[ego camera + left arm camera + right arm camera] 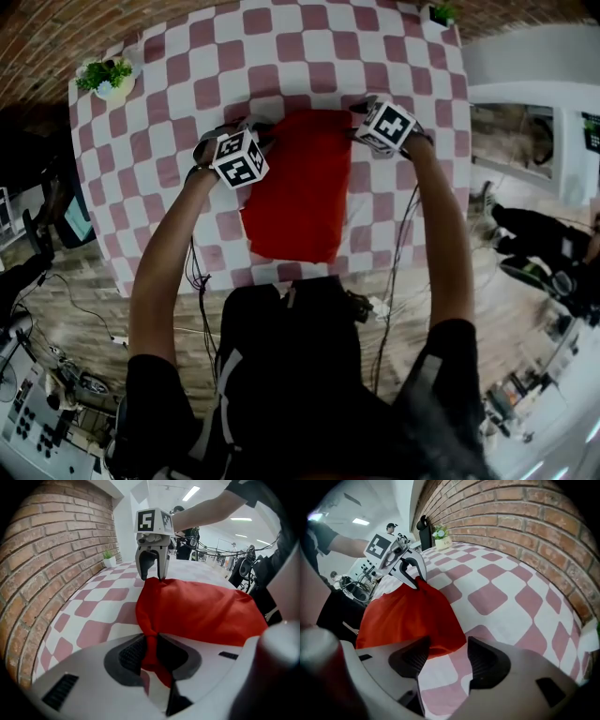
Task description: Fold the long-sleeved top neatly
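Pink-and-white checked table (309, 56) right beside brick wall (51, 550), potted plant (106, 77) at one corner. Pinching red top (300, 187) with left claw (152, 656), right claw (445, 660) spread wide, clamping nothing.

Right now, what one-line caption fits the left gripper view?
Left gripper pinches a bunched corner of the red top on the checked tablecloth; right gripper stands open opposite.

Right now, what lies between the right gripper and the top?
Nothing in the way. In the right gripper view the right gripper holds its fingers apart over bare tablecloth, and the top has its corner right at their tips, unpinched.
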Demonstrator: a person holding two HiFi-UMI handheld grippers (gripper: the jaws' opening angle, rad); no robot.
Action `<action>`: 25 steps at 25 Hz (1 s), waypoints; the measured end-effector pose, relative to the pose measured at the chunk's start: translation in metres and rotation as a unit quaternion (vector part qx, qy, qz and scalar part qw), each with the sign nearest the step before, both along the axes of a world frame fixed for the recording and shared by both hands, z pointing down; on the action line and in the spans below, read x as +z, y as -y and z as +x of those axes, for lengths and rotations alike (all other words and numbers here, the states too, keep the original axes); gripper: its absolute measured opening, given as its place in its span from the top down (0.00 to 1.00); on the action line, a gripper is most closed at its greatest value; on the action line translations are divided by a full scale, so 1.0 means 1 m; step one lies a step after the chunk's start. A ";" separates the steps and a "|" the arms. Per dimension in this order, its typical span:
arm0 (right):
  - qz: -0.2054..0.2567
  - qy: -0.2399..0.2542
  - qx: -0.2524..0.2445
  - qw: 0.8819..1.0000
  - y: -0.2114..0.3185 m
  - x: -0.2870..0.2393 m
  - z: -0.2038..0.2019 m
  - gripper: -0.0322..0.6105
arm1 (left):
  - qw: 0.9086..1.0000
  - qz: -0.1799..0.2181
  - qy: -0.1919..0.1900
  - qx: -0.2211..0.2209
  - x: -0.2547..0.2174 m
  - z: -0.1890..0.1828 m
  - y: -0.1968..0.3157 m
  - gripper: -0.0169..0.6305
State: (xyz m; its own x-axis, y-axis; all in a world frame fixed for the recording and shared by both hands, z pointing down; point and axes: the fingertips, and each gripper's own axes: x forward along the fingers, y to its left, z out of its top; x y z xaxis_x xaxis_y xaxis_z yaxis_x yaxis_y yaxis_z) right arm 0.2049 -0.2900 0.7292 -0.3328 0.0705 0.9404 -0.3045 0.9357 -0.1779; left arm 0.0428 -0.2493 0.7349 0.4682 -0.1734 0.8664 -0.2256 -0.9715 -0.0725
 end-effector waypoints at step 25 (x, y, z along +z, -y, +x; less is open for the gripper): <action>0.062 -0.010 -0.006 0.998 -0.035 -0.037 -0.013 0.82 | 0.998 0.059 -0.009 -0.007 -0.029 -0.012 -0.008 0.85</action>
State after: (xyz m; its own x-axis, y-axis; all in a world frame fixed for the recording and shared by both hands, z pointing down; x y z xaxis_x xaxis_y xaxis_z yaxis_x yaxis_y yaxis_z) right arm 0.1921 -0.2552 0.6924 -0.3139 -0.0442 0.9484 -0.2964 0.9536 -0.0537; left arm 0.0307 -0.2411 0.7056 0.4800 -0.2814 0.8309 -0.2422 -0.9528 -0.1828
